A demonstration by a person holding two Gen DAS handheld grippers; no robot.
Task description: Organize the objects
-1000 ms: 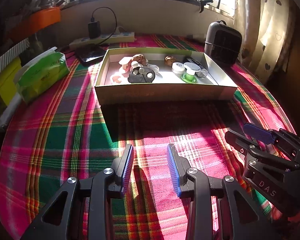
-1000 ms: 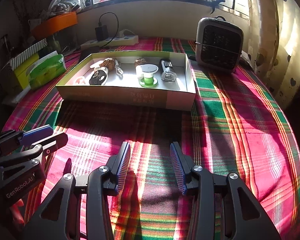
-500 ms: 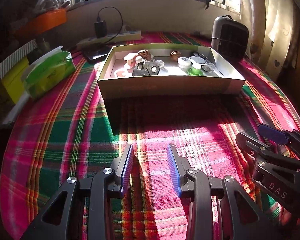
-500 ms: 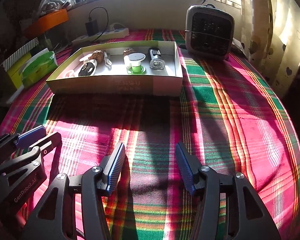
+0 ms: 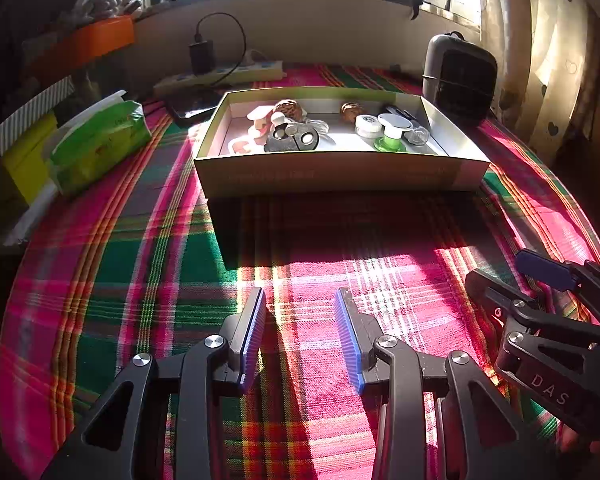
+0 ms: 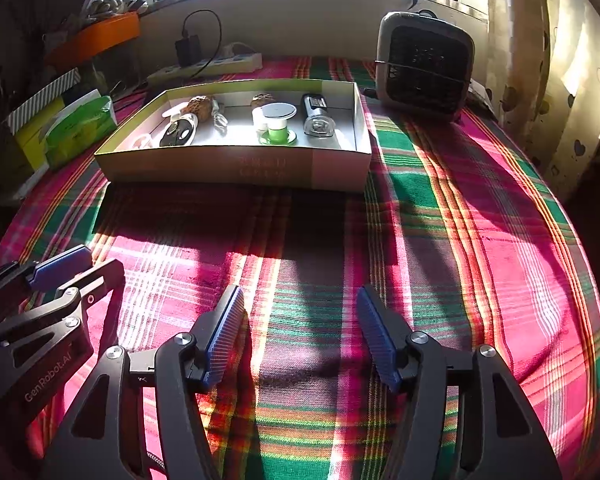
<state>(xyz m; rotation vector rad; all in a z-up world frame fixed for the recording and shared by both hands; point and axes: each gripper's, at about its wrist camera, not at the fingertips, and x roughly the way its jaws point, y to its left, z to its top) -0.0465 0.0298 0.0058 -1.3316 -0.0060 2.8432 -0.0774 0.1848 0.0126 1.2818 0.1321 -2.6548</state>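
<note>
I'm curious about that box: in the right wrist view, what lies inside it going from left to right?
Black oval gadget → brown walnut-like ball → green-based spool with a white round top → black flashlight, all inside the shallow cardboard box.

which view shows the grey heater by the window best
The right wrist view: the heater faces the camera there, sunlit, its whole front grille in sight. In the left wrist view it stands further to the side, turned partly away and mostly dark.

Shallow open box (image 5: 340, 174) of small items
</note>
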